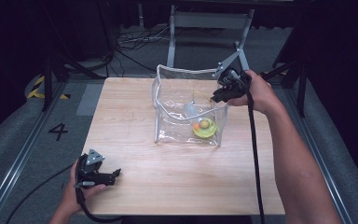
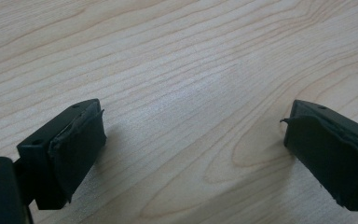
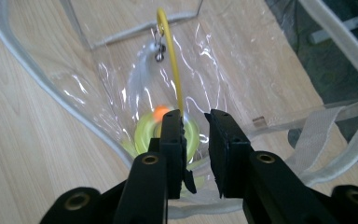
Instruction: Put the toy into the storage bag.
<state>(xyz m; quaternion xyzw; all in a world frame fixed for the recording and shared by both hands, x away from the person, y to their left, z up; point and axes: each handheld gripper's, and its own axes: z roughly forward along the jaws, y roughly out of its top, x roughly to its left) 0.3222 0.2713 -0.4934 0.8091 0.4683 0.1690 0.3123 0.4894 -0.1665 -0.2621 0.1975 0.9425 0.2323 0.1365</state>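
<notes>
Right gripper: up at the mouth of the clear plastic bag, jaws standing a little apart with a small gap between the pads; nothing pinched in that gap. The yellow cord runs just beside the left jaw, and whether it touches I cannot tell.
Step in hand: looks like a drop-off into the bag, with the yellow toy already down inside and the gripper loosened above it.
Next move, my call: lift clear of the bag's rim without snagging the cord or the grey strap that hangs close on the right.
Left gripper: parked low over the table near the front left corner, jaws spread wide, bare wood between them, holding nothing.
Bag: stands open-topped on the far middle of the table, walls crinkled and a bit slumped, white-edged rim.
Contents: the yellow toy with an orange ball on the bag's floor toward its right side; a pale, whitish piece with a small metal clip hangs from the cord higher up.
Risk: the soft wall could follow the gripper up if the cord catches.
</notes>
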